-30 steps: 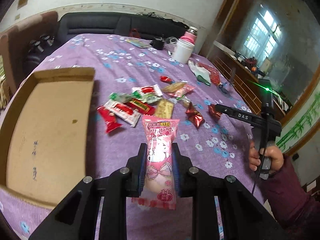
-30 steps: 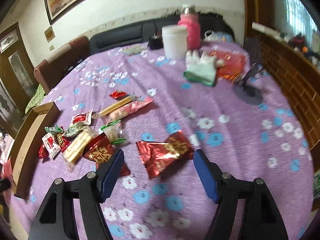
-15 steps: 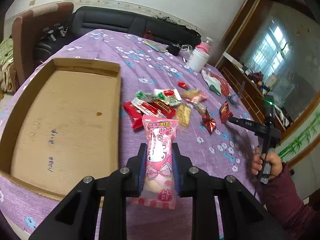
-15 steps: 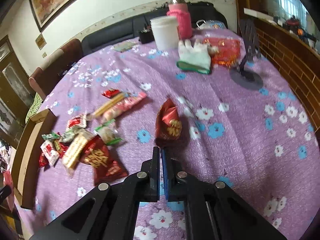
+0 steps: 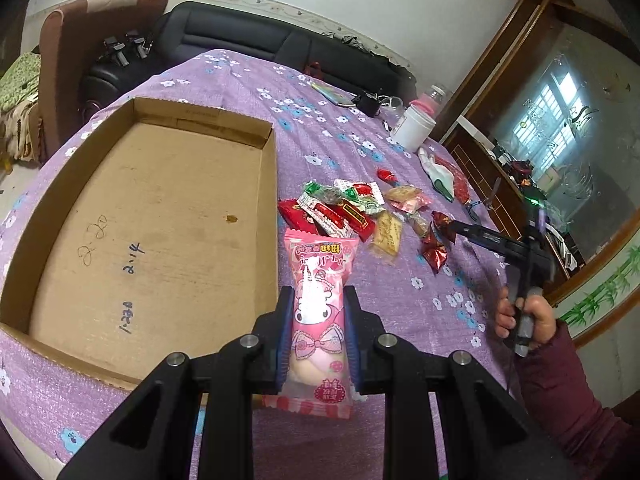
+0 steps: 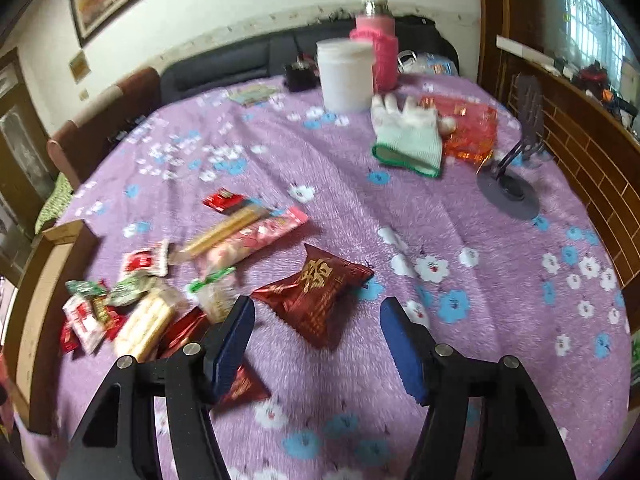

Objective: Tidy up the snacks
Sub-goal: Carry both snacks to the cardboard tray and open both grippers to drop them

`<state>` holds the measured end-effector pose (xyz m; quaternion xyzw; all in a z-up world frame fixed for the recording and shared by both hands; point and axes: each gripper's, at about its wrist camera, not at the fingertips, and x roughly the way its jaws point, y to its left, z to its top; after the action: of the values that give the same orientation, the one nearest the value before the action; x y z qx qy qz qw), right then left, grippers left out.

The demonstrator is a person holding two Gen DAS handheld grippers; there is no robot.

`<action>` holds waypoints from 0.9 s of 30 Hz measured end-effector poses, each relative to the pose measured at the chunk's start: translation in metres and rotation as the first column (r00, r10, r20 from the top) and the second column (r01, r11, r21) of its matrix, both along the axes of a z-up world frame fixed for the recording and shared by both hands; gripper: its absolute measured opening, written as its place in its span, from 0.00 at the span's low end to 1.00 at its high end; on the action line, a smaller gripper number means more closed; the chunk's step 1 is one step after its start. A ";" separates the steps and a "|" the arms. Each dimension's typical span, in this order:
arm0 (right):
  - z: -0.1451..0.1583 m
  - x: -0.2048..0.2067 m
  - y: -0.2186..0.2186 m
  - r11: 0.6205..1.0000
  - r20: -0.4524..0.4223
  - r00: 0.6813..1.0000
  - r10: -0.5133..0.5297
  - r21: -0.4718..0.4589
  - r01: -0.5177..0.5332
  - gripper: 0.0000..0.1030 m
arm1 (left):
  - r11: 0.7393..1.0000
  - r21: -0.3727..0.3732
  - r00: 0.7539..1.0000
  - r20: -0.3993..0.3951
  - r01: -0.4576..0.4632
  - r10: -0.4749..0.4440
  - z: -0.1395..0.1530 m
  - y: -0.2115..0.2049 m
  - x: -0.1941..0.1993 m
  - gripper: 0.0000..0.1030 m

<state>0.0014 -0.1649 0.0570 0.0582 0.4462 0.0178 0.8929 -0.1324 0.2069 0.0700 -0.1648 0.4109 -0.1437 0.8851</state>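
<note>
White tub (image 6: 347, 76) and pink bottle (image 6: 377, 52) stand side by side at table's far edge. Glove (image 6: 406, 138) lies near them, beside a phone stand (image 6: 516, 184). Dark sofa (image 5: 256, 46) behind.

Tablecloth (image 6: 460, 208) is purple with white and blue flowers all over. The snack packet (image 5: 320, 300) is pink with a white cartoon face and a bow print. Dark red wrapper (image 6: 316, 296) has gold lettering. Plain brown cardboard box (image 5: 160, 216), white glove (image 6: 408, 136) with a green cuff.
</note>
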 end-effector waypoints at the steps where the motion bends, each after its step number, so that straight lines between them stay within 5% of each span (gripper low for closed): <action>1: -0.005 0.005 -0.001 1.000 -0.011 1.000 -0.007 0.008 0.007 0.64 | 1.000 0.001 1.000 0.001 0.002 -0.002 0.001 -0.001 0.000 0.22; 3: -0.012 0.014 -0.004 0.999 -0.037 0.999 -0.016 0.028 0.017 0.26 | 1.000 0.009 1.000 0.006 0.006 -0.007 0.003 -0.002 -0.002 0.22; 8: -0.007 0.007 -0.009 0.998 -0.021 0.999 -0.028 0.054 0.030 0.24 | 1.000 0.005 1.000 0.013 0.002 -0.002 0.011 0.007 -0.001 0.22; 14: 0.051 -0.013 0.026 0.993 0.085 0.992 0.095 0.057 -0.100 0.25 | 1.000 0.004 1.000 -0.006 -0.001 0.001 0.026 0.027 0.026 0.22; 19: 0.082 -0.012 0.103 0.949 0.116 0.948 0.296 0.078 -0.305 0.25 | 0.998 0.021 0.997 -0.046 -0.054 0.054 0.032 0.050 0.078 0.22; 27: 0.059 0.024 0.238 0.864 0.041 0.870 0.492 0.104 -0.493 0.25 | 0.987 -0.025 0.972 -0.175 -0.161 0.154 -0.008 0.086 0.165 0.22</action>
<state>0.0254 0.0731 0.1156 -0.0081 0.4386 0.2701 0.8571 0.0331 0.2933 0.0617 -0.2259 0.4689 -0.0662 0.8513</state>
